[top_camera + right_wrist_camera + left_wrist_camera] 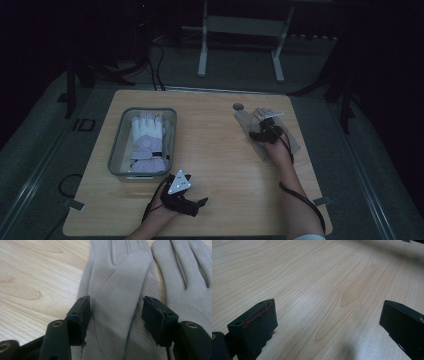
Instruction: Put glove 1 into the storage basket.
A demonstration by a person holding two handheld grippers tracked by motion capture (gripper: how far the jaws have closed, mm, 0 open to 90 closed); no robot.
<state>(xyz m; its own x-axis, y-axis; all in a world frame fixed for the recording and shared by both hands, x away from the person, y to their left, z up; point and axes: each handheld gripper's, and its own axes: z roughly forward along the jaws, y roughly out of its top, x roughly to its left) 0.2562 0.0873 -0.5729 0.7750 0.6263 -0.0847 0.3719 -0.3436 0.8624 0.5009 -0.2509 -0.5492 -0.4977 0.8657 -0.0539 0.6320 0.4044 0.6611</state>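
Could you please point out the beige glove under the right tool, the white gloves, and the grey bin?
beige glove (117,297), right gripper view, on its thumb.
white gloves (148,129), high view, on the back of the top glove.
grey bin (118,140), high view, on its left wall.

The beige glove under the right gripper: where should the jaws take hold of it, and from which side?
Probably at the palm of the beige glove, near the folded-over thumb. It lies flat on the table, so come straight down from above. The right gripper already straddles that spot, jaws open to either side of it, and a pinch there would gather both layers.
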